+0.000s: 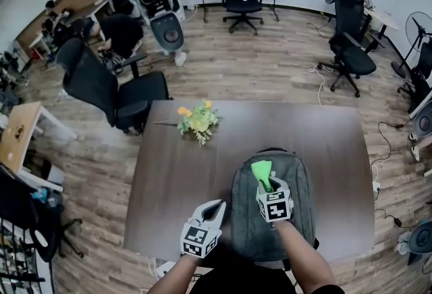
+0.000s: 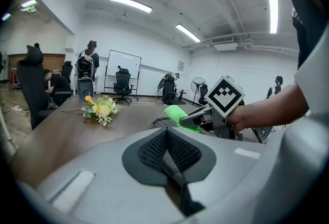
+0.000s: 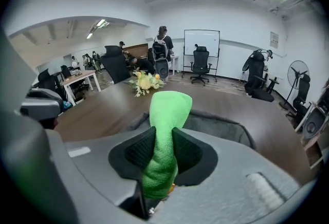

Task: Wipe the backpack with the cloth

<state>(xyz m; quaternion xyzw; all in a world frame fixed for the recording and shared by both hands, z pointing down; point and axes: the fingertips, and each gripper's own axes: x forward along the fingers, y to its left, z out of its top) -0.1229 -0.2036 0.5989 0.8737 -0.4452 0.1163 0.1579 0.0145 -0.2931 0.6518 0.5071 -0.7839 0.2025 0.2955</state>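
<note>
Head view: green cloth (image 1: 262, 171) clamped by right gripper (image 1: 266, 186), directly over grey backpack (image 1: 298, 195); left gripper (image 1: 217, 207) closed, empty, alongside.

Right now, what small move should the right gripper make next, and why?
Probably lower the right gripper until the green cloth clamped in its jaws presses on the backpack. The cloth is poised over the backpack; contact isn't clear. The left gripper is shut, empty.
</note>
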